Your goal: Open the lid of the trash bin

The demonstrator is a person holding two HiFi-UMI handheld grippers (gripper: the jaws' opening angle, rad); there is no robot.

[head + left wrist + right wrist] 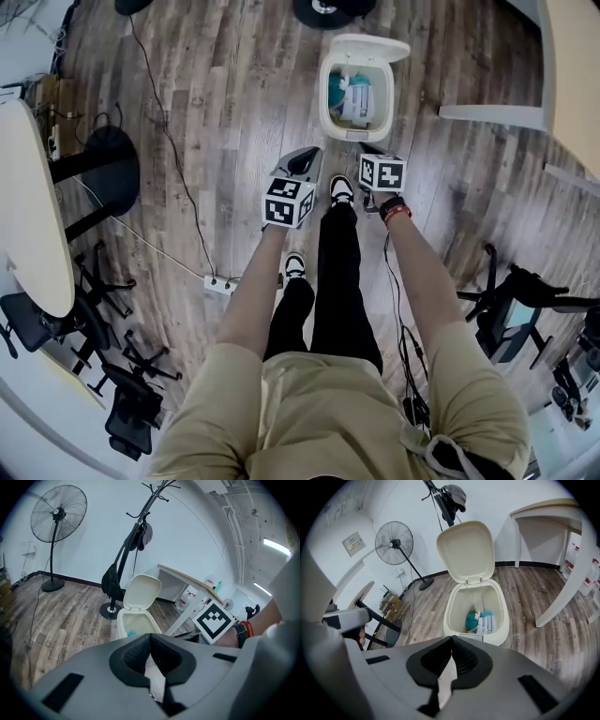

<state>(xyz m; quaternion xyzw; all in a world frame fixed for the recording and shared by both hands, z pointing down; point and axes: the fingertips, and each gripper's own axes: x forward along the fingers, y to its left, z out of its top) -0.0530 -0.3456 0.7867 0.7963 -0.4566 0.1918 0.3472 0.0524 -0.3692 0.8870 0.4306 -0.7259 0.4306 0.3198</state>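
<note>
We see the left gripper (150,635) with its jaws closed tip to tip and nothing between them. The right gripper (452,640) is in the same condition: jaws together, nothing held.

In the head view, both grippers are side by side above the wood floor (216,103), just short of the trash bin (324,98). The left gripper's marker cube (288,201) is near the right gripper's marker cube (382,172).

The trash bin stands directly ahead of both grippers, untouched by either. Its lid (466,550) is raised and stands upright on the rear hinge. Inside we see a teal item (473,619) and a white printed packet (487,624).

A black-and-white shoe (341,189) is planted near the bin's front. A pedestal fan (394,538) stands well behind the bin.
</note>
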